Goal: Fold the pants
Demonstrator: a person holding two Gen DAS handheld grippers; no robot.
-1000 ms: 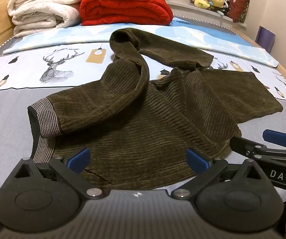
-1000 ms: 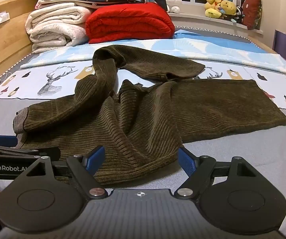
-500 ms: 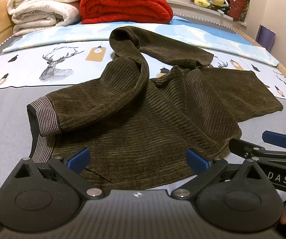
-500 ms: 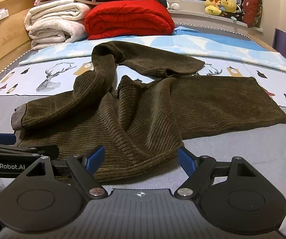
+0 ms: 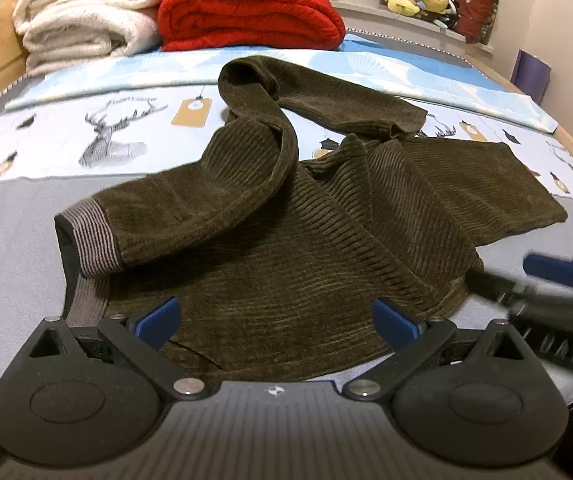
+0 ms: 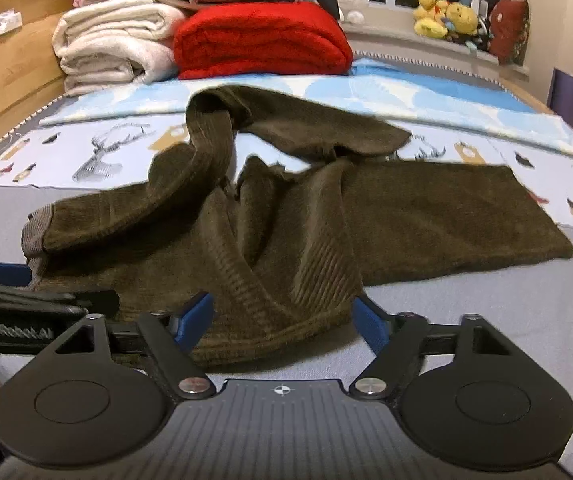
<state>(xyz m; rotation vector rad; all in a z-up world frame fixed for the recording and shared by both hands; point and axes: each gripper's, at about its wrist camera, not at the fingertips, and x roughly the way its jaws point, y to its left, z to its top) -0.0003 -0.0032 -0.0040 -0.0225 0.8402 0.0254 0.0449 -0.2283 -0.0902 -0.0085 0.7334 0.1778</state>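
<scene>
Two parted claws, left [image 5: 274, 320] and closing right [image 6: 282, 318], straddle rumpled pants [image 5: 306, 216] lying crosswise, waistband left.

- Brown corduroy pants [image 6: 306, 232] lie crumpled on the bed [image 6: 486, 320].
- Right gripper [image 6: 282, 320] closing, near hem between its jaws, pads apart from it.

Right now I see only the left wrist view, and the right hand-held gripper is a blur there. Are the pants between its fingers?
Observer: Yes. The right hand-held gripper is closing, with the near edge of the pants between its fingers; the pads seem not to press yet.
Operator: How does my left one look from that side?
Observer: The left hand-held gripper shows side-on at that view's left edge, close beside the ribbed band.
</scene>
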